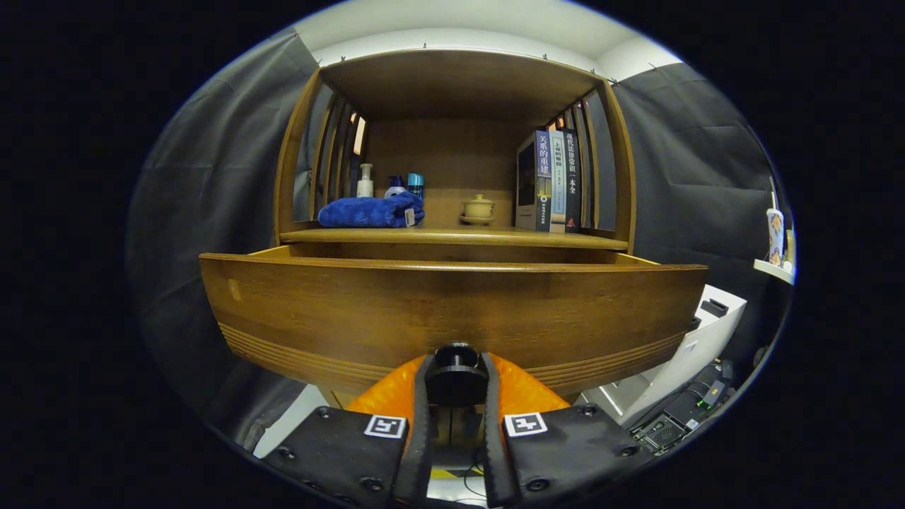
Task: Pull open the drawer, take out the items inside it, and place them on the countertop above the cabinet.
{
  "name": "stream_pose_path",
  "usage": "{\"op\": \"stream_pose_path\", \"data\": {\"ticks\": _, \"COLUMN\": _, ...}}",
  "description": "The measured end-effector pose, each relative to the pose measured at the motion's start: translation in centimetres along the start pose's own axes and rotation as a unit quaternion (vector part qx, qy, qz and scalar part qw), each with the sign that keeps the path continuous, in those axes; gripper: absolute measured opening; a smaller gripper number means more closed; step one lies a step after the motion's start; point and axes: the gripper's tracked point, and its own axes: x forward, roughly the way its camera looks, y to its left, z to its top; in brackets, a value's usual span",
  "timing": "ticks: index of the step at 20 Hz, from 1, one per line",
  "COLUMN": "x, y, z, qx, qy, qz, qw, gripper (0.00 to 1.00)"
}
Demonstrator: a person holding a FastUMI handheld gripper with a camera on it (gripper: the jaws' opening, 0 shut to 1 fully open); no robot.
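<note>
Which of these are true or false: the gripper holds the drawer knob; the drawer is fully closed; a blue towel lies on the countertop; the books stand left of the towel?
1. The gripper is shut on the drawer knob. True.
2. The drawer is fully closed. False: its front stands out from the cabinet.
3. A blue towel lies on the countertop. True.
4. The books stand left of the towel. False: they stand at the other end of the countertop, past a small lidded cup.
</note>
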Motion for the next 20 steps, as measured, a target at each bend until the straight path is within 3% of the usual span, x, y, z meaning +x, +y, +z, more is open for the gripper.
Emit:
{"op": "stream_pose_path", "data": {"ticks": 7, "x": -4.1, "y": -0.2, "z": -0.7, "qx": 0.002, "qy": 0.002, "qz": -0.002, "qw": 1.0, "gripper": 0.37}}
{"op": "stream_pose_path", "data": {"ticks": 18, "x": -4.5, "y": 0.0, "z": -2.6, "qx": -0.003, "qy": 0.006, "qz": 0.001, "qw": 1.0, "gripper": 0.37}}
{"op": "stream_pose_path", "data": {"ticks": 20, "x": -4.7, "y": 0.1, "z": -2.3, "qx": -0.007, "qy": -0.003, "qz": 0.009, "qw": 1.0, "gripper": 0.45}}
